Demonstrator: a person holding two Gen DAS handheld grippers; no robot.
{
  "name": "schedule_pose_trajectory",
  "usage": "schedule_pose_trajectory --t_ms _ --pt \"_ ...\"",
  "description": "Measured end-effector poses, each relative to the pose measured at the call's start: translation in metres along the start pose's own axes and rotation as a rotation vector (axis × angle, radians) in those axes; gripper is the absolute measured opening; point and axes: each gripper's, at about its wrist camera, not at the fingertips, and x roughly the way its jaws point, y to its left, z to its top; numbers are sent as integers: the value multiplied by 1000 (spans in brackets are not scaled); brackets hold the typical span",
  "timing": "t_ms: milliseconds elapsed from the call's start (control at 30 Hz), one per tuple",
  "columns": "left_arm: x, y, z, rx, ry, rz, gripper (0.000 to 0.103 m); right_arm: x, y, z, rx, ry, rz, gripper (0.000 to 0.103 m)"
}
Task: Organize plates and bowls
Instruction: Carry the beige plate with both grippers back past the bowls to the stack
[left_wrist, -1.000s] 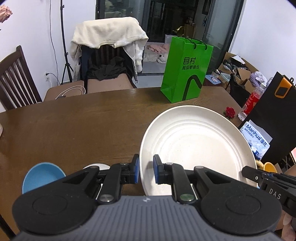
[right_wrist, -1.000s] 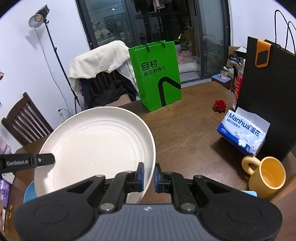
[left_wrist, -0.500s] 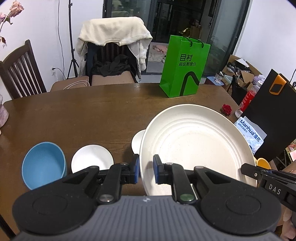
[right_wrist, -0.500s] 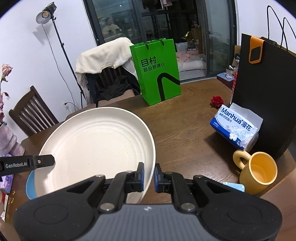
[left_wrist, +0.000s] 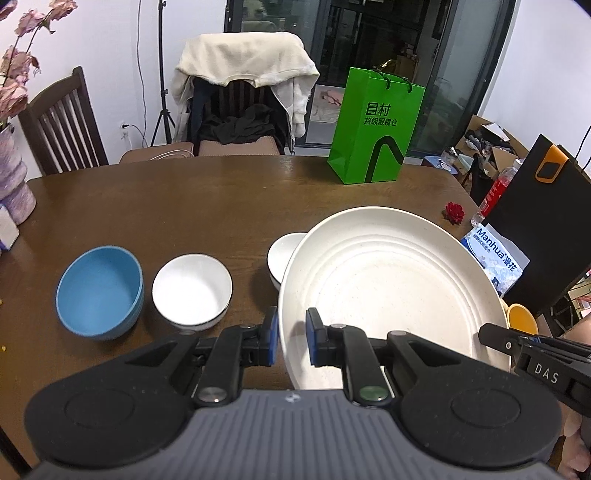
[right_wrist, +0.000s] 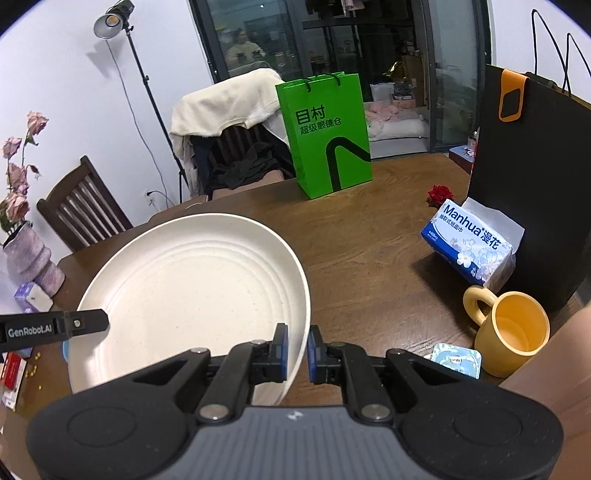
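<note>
A large cream plate (left_wrist: 388, 288) is held in the air above the wooden table by both grippers. My left gripper (left_wrist: 291, 338) is shut on its left rim. My right gripper (right_wrist: 294, 350) is shut on its right rim; the plate also shows in the right wrist view (right_wrist: 192, 295). Below on the table stand a blue bowl (left_wrist: 99, 291), a white bowl (left_wrist: 192, 290) and a second white bowl (left_wrist: 282, 254) partly hidden behind the plate.
A green paper bag (left_wrist: 375, 133) stands at the table's far side. A black bag (right_wrist: 532, 173), a tissue pack (right_wrist: 472, 243), a yellow mug (right_wrist: 511, 332) and a red rose (right_wrist: 439, 192) are at the right. A vase (left_wrist: 14, 184) stands at the left.
Both grippers have risen with the plate. The view has pulled back and up, so the blue bowl and two white bowls on the table have come into sight.
</note>
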Motion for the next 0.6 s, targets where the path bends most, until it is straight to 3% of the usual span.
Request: schedule_pose_trajectory --t_ms 600 --pt "-35 -12 -49 -67 -24 38 15 -32 -12 -30 -62 8 52 10"
